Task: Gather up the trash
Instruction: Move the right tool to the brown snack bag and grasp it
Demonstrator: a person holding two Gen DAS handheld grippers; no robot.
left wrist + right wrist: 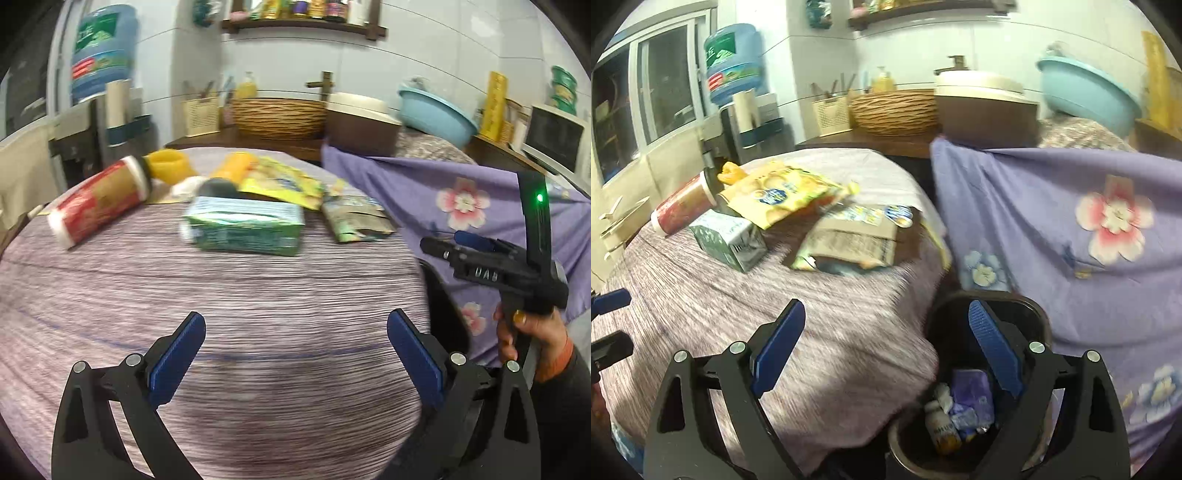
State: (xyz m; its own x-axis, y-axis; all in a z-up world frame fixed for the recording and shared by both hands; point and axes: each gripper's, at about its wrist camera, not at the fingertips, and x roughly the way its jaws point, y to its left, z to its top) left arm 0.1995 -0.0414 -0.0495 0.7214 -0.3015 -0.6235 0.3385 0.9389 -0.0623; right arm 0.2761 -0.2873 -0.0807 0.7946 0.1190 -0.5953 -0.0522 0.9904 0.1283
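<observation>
- Left gripper hung over the table, fingers spread wide, nothing between them.
- Right gripper also spread and empty, partly above the bin at the table's edge.
- Trash sat in a pile at the table's far side: carton, red tube, yellow wrapper, flat pouch.
- Carton looked light, stiff but crushable; best pinched across its narrow sides.
- Tube looked rigid, smooth, likely to roll; grip mid-body.
- Wrapper and pouch looked thin, floppy, slippery; pinch an edge.
- Bin already held a small bottle, purple packet and crumpled bits; room left.
</observation>
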